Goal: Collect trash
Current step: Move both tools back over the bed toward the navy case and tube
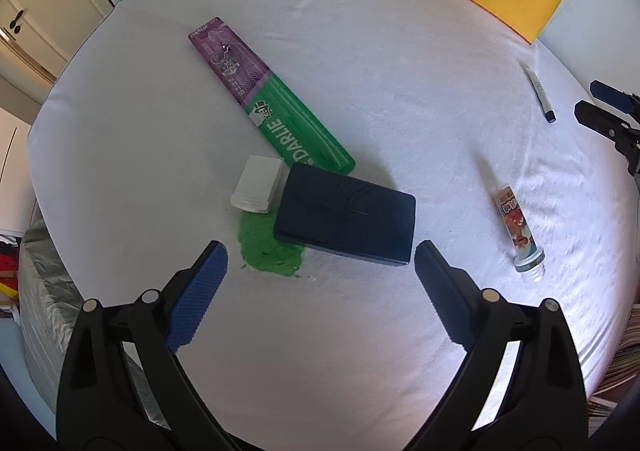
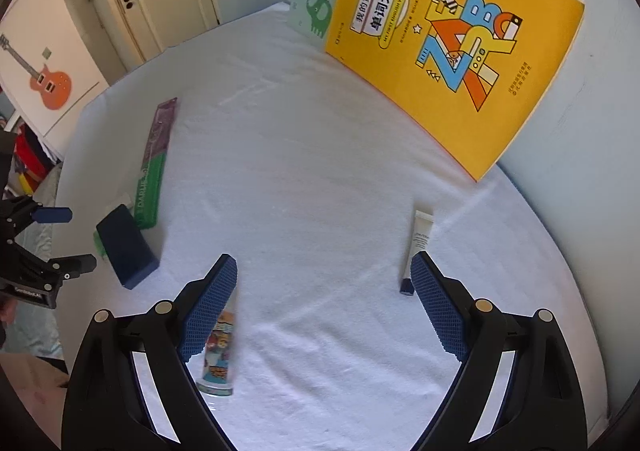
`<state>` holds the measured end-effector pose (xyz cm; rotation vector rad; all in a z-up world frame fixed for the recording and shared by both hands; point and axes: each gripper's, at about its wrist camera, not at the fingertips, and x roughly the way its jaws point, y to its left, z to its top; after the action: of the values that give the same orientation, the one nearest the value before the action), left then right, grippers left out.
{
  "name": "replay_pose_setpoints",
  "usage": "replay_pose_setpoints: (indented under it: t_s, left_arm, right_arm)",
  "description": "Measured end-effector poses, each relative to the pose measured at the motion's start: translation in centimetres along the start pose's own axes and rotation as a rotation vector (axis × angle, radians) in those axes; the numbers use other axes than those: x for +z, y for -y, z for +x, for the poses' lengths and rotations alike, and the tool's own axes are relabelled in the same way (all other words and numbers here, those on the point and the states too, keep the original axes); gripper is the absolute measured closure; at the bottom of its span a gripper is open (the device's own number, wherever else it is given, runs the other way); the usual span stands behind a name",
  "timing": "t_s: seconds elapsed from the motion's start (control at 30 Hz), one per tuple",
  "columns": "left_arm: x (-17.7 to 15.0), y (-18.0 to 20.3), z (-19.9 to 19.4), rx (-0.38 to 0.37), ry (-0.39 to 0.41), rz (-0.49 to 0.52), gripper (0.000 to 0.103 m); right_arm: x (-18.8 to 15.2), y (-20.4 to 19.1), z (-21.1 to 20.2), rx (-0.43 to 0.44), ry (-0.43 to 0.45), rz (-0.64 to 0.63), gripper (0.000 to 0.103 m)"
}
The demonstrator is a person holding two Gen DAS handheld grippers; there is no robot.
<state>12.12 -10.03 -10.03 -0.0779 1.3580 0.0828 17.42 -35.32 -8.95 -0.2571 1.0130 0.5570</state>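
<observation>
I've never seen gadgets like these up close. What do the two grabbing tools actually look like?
Both look alike: the left tool and the right tool each have a black plastic forked frame with round pale rivets, ending in two fingers faced with dark blue, dimpled rubbery pads. No cables or sleeves show.

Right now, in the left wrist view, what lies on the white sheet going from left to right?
White box → dark blue case → cartoon tube → pen. The Darlie pack is left out: it slants across the box and case.
</observation>
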Motion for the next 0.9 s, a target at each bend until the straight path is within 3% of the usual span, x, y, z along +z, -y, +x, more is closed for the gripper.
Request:
replay_pose_setpoints:
  t_s: [0.2, 0.27, 0.33, 0.57, 0.7, 0.9]
  left_arm:
    - [1.4, 1.1, 1.6, 0.001, -0.034, -0.079, 0.012]
    - [1.7, 1.2, 1.9, -0.001, -0.026, -0.12, 0.019]
    - [2.0, 1.5, 2.4, -0.01, -0.035, -0.142, 0.02]
    - [3.2, 2.5, 3.6, 0.055, -0.023, -0.173, 0.017]
    - [4.7, 3.5, 4.5, 0.124, -0.035, -0.177, 0.017]
    - [3.9, 4.3, 4.4, 0.161, -0.035, -0.196, 0.018]
  right_arm:
    - [0.1, 2.7, 2.5, 0.017, -0.031, 0.005, 0.015]
    - [0.1, 3.3, 3.1, 0.022, -0.039, 0.008, 0.015]
    - [0.1, 4.0, 3.8, 0.029, -0.05, 0.011, 0.015]
    - [-0.3, 5.8, 6.3, 0.018, -0.077, 0.037, 0.018]
    - [-0.5, 5.8, 7.5, 0.009, -0.097, 0.047, 0.035]
    - [-0.5, 5.4, 7.9, -0.005, -0.098, 0.016, 0.034]
